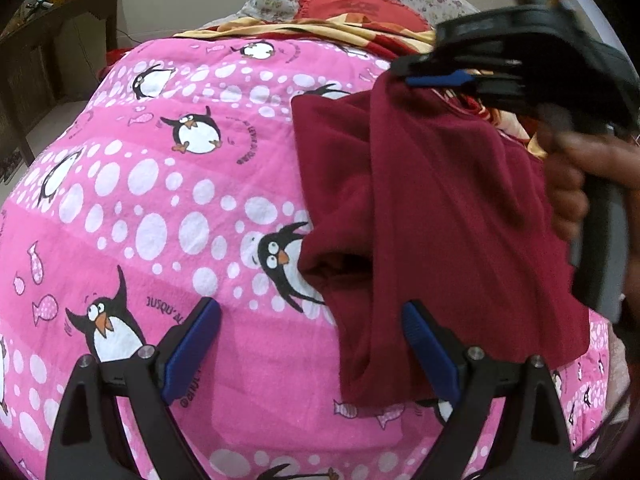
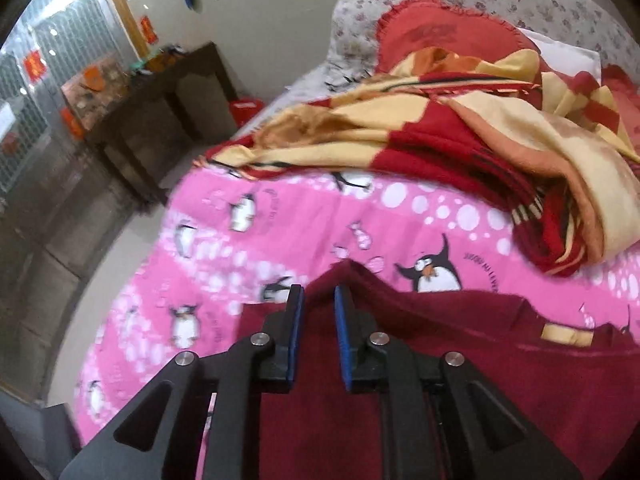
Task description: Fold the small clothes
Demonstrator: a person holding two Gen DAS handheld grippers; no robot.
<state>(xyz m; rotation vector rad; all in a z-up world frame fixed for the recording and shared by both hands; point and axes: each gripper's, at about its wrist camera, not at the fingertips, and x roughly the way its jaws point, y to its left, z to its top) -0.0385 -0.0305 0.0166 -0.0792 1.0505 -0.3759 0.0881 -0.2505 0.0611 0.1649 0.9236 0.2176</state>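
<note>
Right fingers (image 2: pixel 320 312) down-tilted, pinching maroon garment (image 2: pixel 420 360).

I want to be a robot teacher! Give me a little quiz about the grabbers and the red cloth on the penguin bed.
1. True or false: the left gripper is holding the maroon cloth.
2. Which animals are printed on the pink bedsheet? A) cats B) penguins C) ducks
3. Fill the gap: the maroon cloth hangs from the ___ gripper.

Key:
1. False: its jaws are open with nothing between them.
2. B
3. right: the right gripper pinches the cloth's edge.
</note>
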